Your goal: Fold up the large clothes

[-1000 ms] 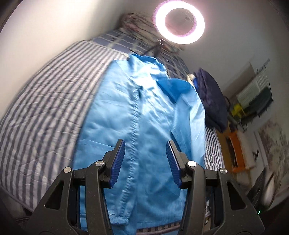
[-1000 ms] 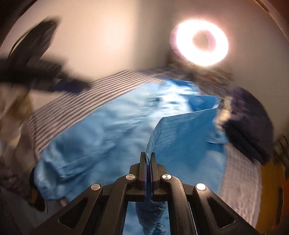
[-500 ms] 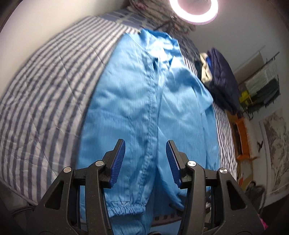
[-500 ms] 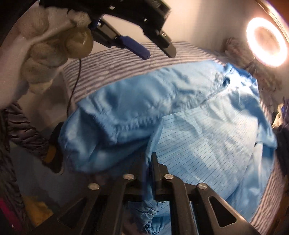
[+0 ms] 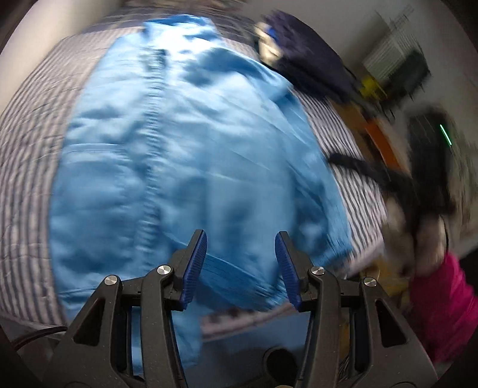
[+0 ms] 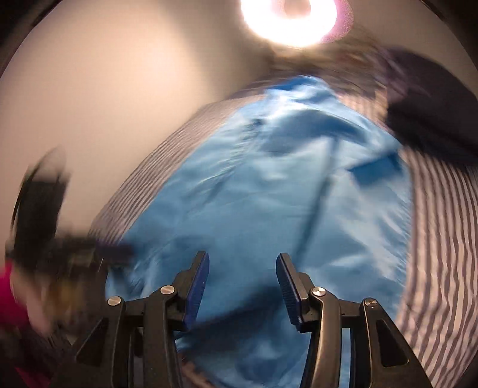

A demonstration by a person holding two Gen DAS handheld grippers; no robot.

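While both views are smeared by motion blur, you can make out the blue jacket (image 5: 185,155) spread across the striped bed (image 5: 27,125), filling the middle of the frame in the left wrist view and the centre and lower right in the right wrist view (image 6: 283,203). Your left gripper (image 5: 240,265) sits at the bottom centre with its fingers (image 5: 194,262) apart and nothing between them; the jacket's lower part lies beyond the tips. Your right gripper (image 6: 241,286) is likewise at the bottom centre, its fingers (image 6: 286,286) spread wide with nothing between them, above the near part of the blue fabric. In the right wrist view a darker blue patch (image 6: 376,171) shows on the jacket toward the right. A dark bundle of clothing (image 5: 310,68) lies on the bed at the upper right, just beside the jacket's top. A ring light (image 6: 294,18) glares at the top edge of the right wrist view.
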